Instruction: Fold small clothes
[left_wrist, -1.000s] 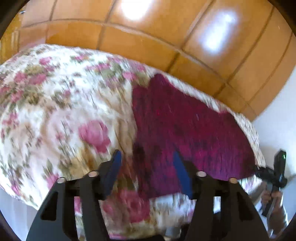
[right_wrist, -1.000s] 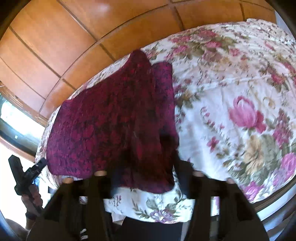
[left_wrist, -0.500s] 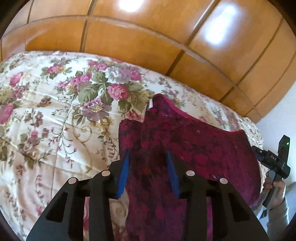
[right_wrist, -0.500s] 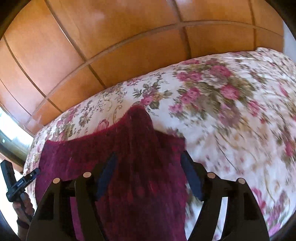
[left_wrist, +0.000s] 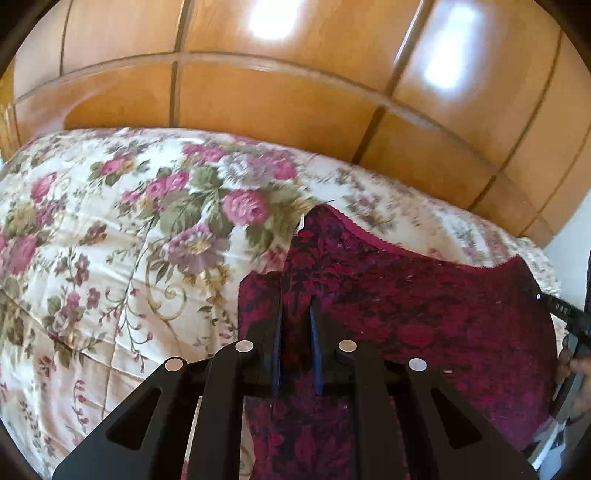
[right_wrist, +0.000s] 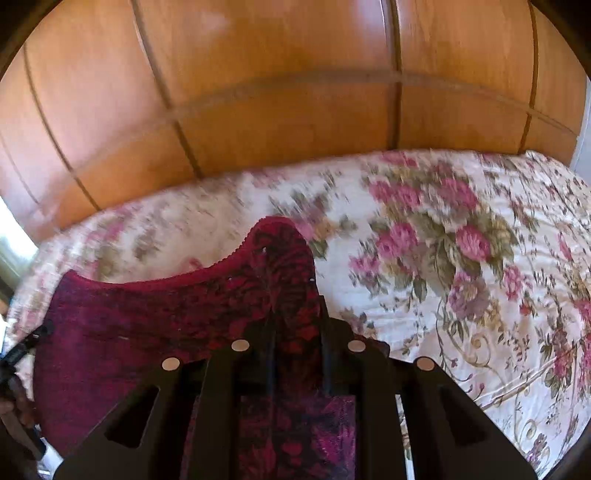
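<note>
A dark red patterned garment (left_wrist: 424, 317) lies spread on the floral bedspread (left_wrist: 110, 240). In the left wrist view my left gripper (left_wrist: 295, 314) has its jaws nearly closed on the garment's near-left edge, with cloth between the blue pads. In the right wrist view the same garment (right_wrist: 166, 317) runs off to the left, and my right gripper (right_wrist: 295, 306) is closed on a raised corner of it. The fingertips are partly hidden by the cloth.
A wooden panelled headboard (left_wrist: 295, 103) rises behind the bed, also in the right wrist view (right_wrist: 295, 110). The other hand-held gripper shows at the right edge of the left view (left_wrist: 569, 317). A bright window is at the left edge of the right view (right_wrist: 11, 251).
Both grippers moved in low over the garment and their jaws closed from wide open onto its near edge. The views tilted up toward the headboard.
</note>
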